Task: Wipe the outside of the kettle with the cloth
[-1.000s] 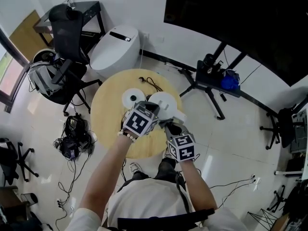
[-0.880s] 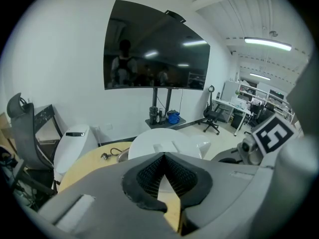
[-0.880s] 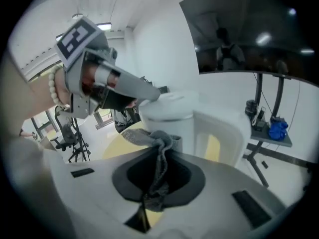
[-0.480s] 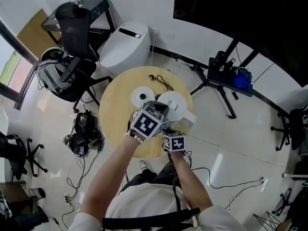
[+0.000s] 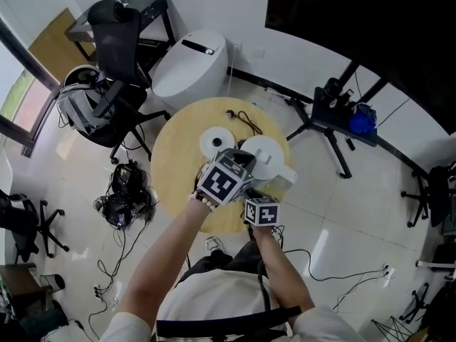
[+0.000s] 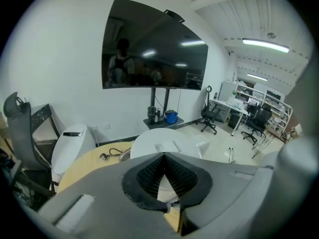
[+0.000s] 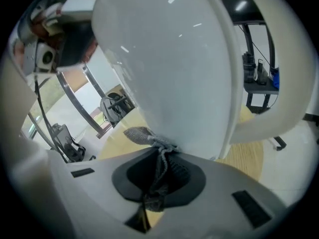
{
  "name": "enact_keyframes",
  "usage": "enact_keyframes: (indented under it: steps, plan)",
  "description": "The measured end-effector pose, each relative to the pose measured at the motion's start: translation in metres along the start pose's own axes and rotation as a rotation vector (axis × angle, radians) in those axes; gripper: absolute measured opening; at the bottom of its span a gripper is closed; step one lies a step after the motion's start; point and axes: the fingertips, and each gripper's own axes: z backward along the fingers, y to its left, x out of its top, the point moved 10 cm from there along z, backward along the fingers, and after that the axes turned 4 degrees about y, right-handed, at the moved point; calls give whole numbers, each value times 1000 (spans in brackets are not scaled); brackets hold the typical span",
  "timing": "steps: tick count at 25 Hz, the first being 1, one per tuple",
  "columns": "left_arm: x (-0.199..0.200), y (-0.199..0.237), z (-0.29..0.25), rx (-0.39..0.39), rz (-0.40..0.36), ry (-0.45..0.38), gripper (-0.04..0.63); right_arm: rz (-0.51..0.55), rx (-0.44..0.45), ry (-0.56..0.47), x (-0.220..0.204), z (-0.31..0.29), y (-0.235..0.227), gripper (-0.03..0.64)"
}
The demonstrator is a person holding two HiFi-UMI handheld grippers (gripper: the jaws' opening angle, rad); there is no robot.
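Kettle (image 7: 169, 68) against cloth (image 7: 142, 135), cloth in right tongs (image 7: 159, 172)

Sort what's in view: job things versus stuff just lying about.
Job: kettle; cloth; right tongs, shut on the cloth.
Lying about: base; cord; chair; screen.

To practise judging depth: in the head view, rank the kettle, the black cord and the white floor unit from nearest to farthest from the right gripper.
1. kettle, just beyond the right gripper.
2. black cord, at the far edge of the table.
3. white floor unit, past the table.
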Motion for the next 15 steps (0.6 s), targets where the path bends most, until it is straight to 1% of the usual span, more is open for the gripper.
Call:
enact_keyframes:
  steps: [4,8,12,15]
  plan:
    - [-13,8,24,33,74,-96,2,-3,44,-108,25,40,19,31]
    - [-33,17,52,75,149,-173,2,-36,105,-191,47,74,31,31]
    - [-51,21,72,91,204,-198,1,-126,185,-246,62,87,37,31]
    - [-66,18,80,96,238,-198,1,-139,168,-221,57,72,34,31]
